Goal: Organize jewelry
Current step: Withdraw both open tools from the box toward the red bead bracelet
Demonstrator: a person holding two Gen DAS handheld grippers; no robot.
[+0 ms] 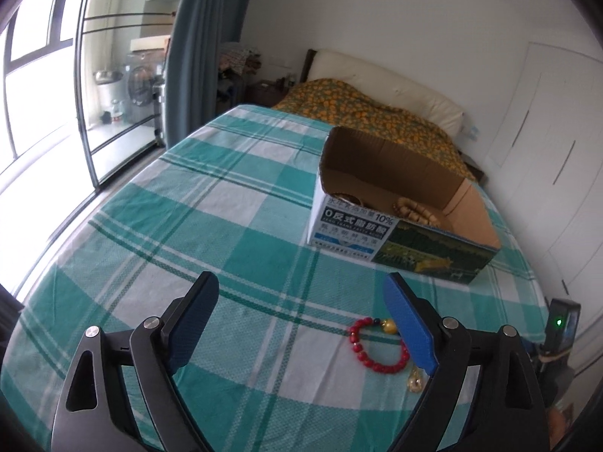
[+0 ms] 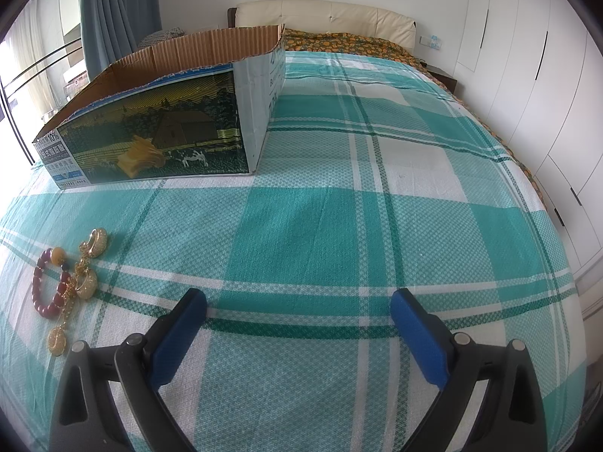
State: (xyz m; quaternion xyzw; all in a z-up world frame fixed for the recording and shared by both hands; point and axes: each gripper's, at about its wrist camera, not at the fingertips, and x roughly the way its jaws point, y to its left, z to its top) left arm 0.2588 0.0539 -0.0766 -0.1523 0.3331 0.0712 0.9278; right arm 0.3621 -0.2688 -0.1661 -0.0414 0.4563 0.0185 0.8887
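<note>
Bed: my work surface was a bed (image 2: 339,226) under a teal-and-white checked sheet, filling most of both frames.
Box: an open cardboard box (image 2: 158,132) stood on it, upper left in my right view.
Jewelry: a red bead bracelet (image 2: 47,282) and a gold chain (image 2: 81,263) lay touching, lower left.

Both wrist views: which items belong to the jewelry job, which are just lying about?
Job:
- red bead bracelet with yellow bead
- gold chain jewelry with pendants
- open printed cardboard box
- tan wooden bead string inside it

Lying about:
- orange floral quilt
- cream headboard
- blue curtain
</note>
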